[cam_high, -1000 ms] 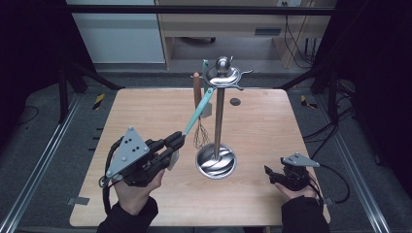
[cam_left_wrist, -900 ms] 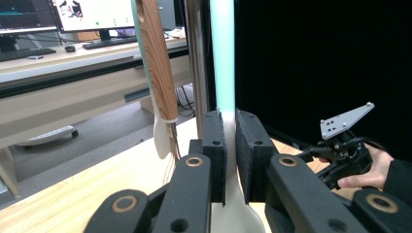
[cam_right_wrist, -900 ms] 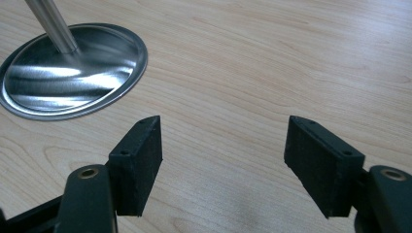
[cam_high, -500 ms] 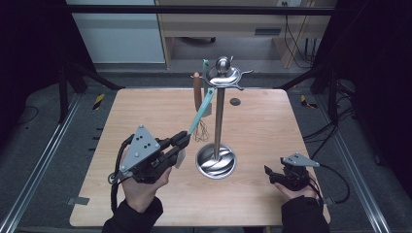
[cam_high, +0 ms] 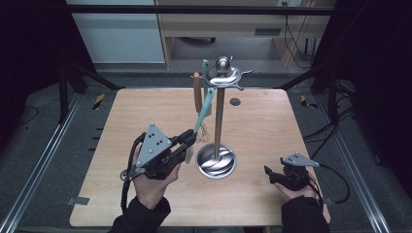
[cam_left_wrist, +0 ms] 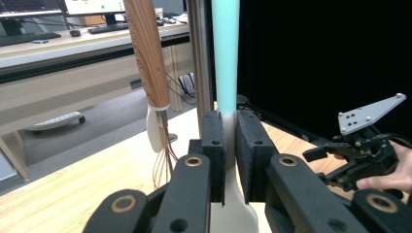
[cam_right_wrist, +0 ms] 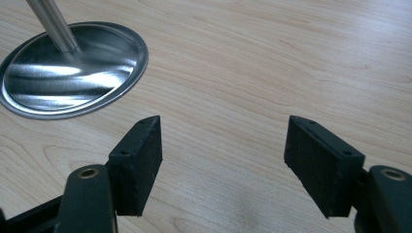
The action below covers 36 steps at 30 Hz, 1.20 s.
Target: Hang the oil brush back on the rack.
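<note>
We had the left gripper [cam_high: 188, 140] clamped on the spatula [cam_high: 204, 110] near its white lower end, just left of the stand [cam_high: 217, 162] at the table's [cam_high: 121, 116] middle. The spatula's long axis ran steeply tilted, teal handle pointing up toward the far edge and the stand's top. Our right gripper [cam_high: 270, 174] rested near the right front corner, jaws apart, holding nothing.
</note>
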### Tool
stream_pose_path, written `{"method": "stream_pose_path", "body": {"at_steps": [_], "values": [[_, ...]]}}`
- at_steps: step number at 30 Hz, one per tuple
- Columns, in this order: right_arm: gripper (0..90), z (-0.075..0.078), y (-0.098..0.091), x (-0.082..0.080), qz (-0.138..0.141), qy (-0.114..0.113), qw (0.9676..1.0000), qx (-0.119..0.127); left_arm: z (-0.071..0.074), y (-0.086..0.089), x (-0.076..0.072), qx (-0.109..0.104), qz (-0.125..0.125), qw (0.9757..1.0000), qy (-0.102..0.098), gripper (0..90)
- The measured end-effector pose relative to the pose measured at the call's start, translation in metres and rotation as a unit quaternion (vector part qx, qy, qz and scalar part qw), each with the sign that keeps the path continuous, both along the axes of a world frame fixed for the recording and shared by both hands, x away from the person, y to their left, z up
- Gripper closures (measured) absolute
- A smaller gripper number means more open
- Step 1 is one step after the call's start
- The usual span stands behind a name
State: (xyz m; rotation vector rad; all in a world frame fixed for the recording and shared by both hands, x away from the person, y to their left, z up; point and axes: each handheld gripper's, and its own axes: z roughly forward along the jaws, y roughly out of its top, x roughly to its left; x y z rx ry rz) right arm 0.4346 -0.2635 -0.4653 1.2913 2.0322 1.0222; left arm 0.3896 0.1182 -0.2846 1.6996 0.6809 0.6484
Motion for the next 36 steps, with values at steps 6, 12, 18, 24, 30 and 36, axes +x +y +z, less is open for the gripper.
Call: {"method": "stream_pose_path", "body": {"at_steps": [6,12,18,24,30,36], "values": [[30.4,0.000,0.000,0.000,0.001,0.001,1.0000,-0.001,-0.004,-0.006,0.005,-0.006,0.004,1.0000,0.002,82.5],[30.3,0.000,0.000,0.000,0.002,0.000,1.0000,0.000,-0.008,-0.011,0.011,-0.009,0.009,0.9999,0.001,82.4],[30.3,0.000,0.000,0.001,0.003,0.001,1.0000,-0.001,-0.011,-0.017,0.015,-0.016,0.011,0.9998,-0.001,82.4],[30.4,0.000,0.000,0.001,0.003,0.001,1.0000,-0.001,-0.014,-0.019,0.019,-0.020,0.013,0.9997,-0.006,82.4],[30.3,0.000,0.000,0.001,0.003,0.001,1.0000,0.000,-0.017,-0.021,0.022,-0.023,0.013,0.9996,-0.009,82.5],[30.3,0.000,0.000,0.000,0.002,0.001,1.0000,0.001,-0.018,-0.022,0.025,-0.026,0.008,0.9996,-0.006,82.1]]}}
